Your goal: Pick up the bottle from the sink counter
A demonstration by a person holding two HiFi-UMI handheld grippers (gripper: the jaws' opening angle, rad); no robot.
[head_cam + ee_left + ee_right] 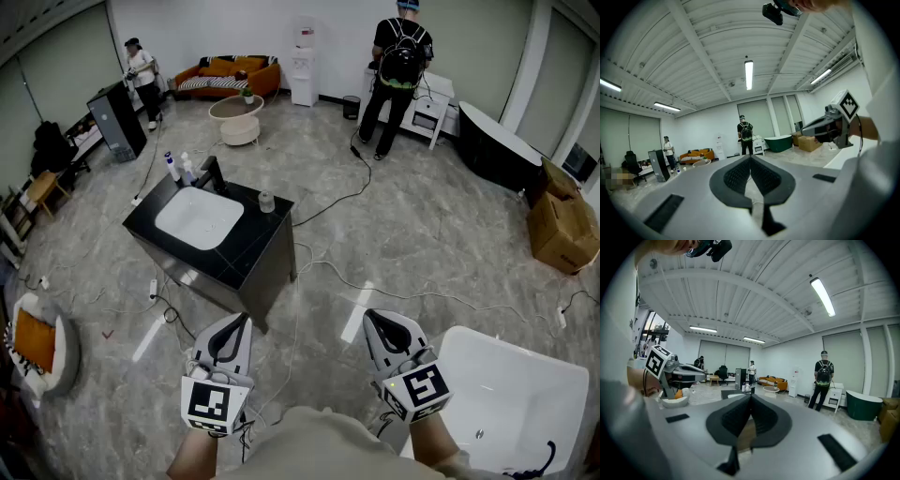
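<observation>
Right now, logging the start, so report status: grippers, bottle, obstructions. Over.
Left gripper shut, empty; right gripper same. Bottles untouched on sink counter, well ahead. Floor cables between.

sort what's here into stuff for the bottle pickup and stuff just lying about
For the job: sink counter, two bottles by its tap, left gripper, right gripper.
Lying about: small container on the counter, cardboard box, white bathtub, orange sofa.

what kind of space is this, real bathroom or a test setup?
Probably a staged test hall or showroom, not a real bathroom: the sink counter stands alone mid-floor in a big open room, a white bathtub sits loose nearby, and cables trail across the floor.
</observation>
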